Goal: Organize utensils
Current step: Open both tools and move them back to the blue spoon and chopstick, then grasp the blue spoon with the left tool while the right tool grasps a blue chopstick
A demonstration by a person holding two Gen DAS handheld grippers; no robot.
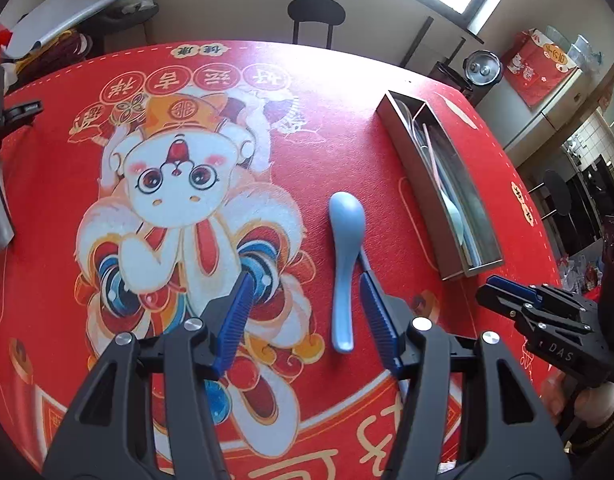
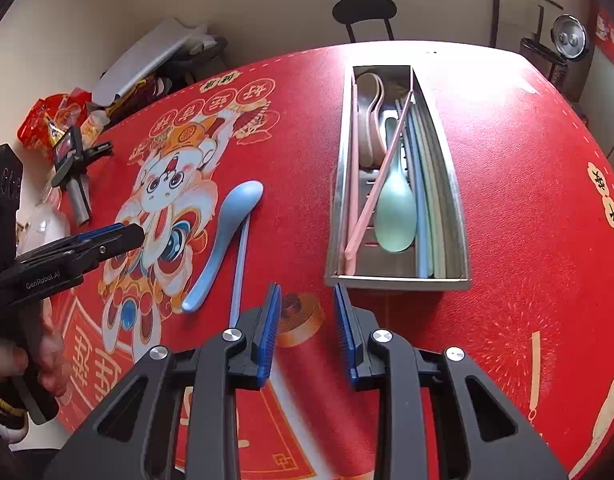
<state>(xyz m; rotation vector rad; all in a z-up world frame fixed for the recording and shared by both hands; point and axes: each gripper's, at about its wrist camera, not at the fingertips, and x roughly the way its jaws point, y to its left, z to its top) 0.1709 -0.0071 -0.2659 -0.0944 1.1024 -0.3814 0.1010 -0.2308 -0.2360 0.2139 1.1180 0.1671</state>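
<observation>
- Left gripper (image 1: 305,280): blue ribbed pads stand apart, nothing between them, above the red printed tablecloth (image 1: 347,120).
- Light blue plastic spoon (image 1: 344,256): lies flat on the cloth, bowl pointing away, just inside the left gripper's right finger; a light blue chopstick (image 2: 240,272) lies close alongside it.
- Right gripper (image 2: 307,292): pads parted by a narrow gap, empty, just short of the near end of the rectangular steel utensil tray (image 2: 397,282).
- Tray contents: a mint green spoon (image 2: 395,216), pink chopsticks (image 2: 371,196) and other utensils.
</observation>
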